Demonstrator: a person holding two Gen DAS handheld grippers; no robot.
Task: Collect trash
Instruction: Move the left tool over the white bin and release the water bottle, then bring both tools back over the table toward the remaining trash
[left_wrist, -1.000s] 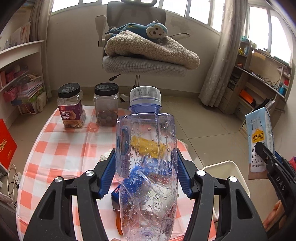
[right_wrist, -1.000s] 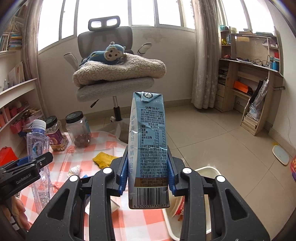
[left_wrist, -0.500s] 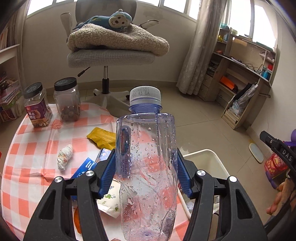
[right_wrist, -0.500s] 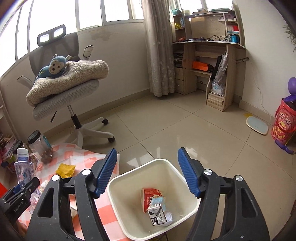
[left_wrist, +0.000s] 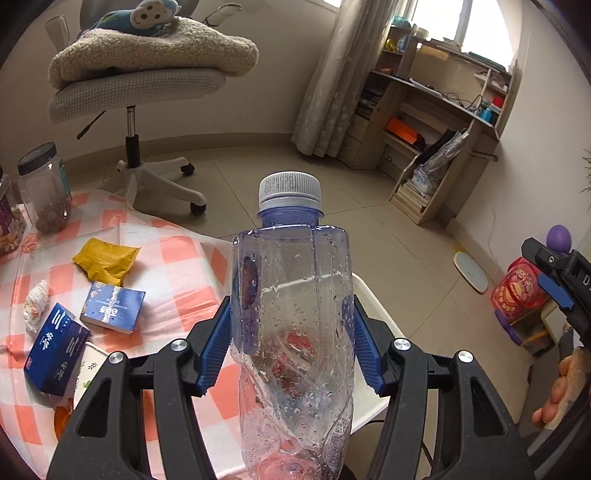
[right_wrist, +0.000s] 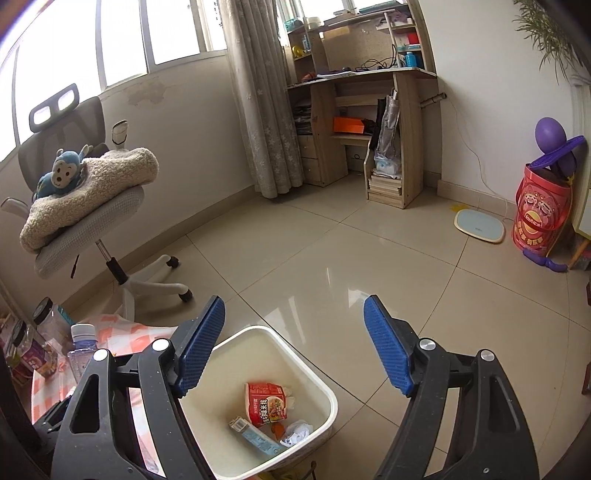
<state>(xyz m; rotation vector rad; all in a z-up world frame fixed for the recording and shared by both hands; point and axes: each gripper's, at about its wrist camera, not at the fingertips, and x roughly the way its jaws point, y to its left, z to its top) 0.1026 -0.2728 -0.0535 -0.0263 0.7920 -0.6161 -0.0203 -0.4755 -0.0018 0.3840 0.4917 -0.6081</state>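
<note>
My left gripper (left_wrist: 291, 343) is shut on a crumpled clear plastic bottle (left_wrist: 291, 317) with a white cap, held upright over the edge of the white trash bin (left_wrist: 373, 310). My right gripper (right_wrist: 293, 347) is open and empty above the bin (right_wrist: 314, 373). In the bin lie a red cup-noodle container (right_wrist: 266, 402), the blue milk carton (right_wrist: 256, 437) and crumpled paper (right_wrist: 295, 435). On the checked table (left_wrist: 177, 266) lie a yellow packet (left_wrist: 105, 258), two blue boxes (left_wrist: 112, 306) and a crumpled tissue (left_wrist: 37, 304). The bottle also shows at the left of the right wrist view (right_wrist: 83, 349).
Two jars (left_wrist: 44, 188) stand at the table's far left. An office chair (right_wrist: 92, 206) with a blanket and a toy monkey stands beyond the table. A desk with shelves (right_wrist: 369, 129), a floor scale (right_wrist: 479, 225) and a red tub (right_wrist: 541, 210) are across the tiled floor.
My right gripper opened and let the milk carton fall into the bin, then drew back a little. My left gripper carried the bottle to the right, from over the table to the bin.
</note>
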